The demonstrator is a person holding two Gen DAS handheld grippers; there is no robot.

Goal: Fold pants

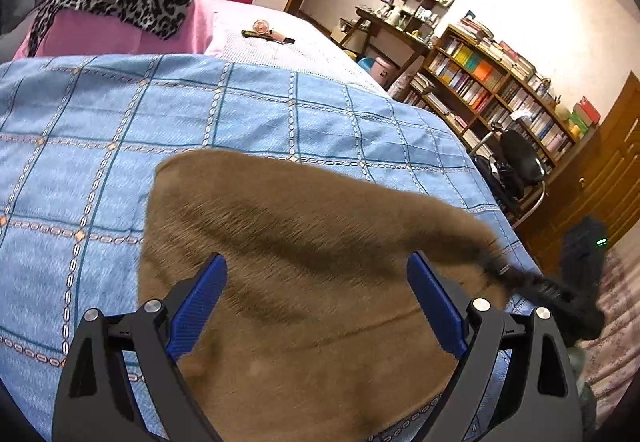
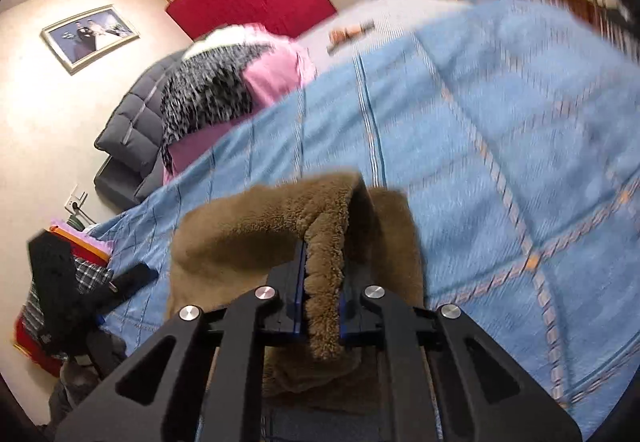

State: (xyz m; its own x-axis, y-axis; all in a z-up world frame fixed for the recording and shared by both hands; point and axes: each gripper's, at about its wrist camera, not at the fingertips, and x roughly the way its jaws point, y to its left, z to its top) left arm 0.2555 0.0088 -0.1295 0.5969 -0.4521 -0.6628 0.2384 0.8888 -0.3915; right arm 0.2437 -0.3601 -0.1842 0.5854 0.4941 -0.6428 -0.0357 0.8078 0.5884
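On the bed's (image 1: 100, 130) blue cover near its right edge lie the brown fleece pants (image 1: 304, 282), soft, thick and limp, likely light, best pinched at an edge fold as the right tongs (image 2: 320, 306) grip it now, left tongs (image 1: 316, 306) spread above.

We hold our left gripper (image 1: 316, 302) tilted downward with its blue fingers (image 1: 198, 302) spread wide apart, nothing pinched between them. Our right gripper (image 2: 322, 294) also points downward, its jaws drawn nearly together and clamped on a fold of the pants (image 2: 324, 242), which bunches up between the pads.
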